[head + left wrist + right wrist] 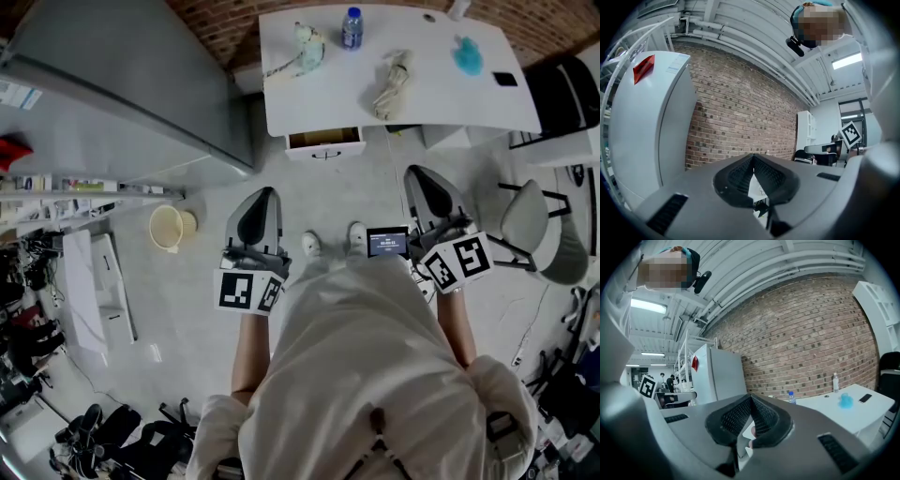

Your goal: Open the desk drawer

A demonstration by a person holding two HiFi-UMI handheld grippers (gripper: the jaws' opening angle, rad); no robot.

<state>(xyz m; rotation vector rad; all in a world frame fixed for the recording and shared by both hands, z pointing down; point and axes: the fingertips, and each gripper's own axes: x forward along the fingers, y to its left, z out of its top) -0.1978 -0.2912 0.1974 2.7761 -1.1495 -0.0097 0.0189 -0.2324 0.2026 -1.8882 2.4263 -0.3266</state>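
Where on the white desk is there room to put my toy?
Most room is at the desk front right, between the beige thing and the black phone. The front left corner, before the teal-and-white thing, is bare too. The back left, round the bottle, is crowded.

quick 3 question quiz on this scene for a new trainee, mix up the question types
1. Fill in: the desk drawer under the white desk shows its brown inside from above, so it is partly ____.
2. Multiple choice: the yellow bucket stands
A. on the floor
B. on the white desk
C. in the desk drawer
3. True or false: the left gripper and the right gripper are both shut with nothing between their jaws.

Key: 1 open; 2 A; 3 true
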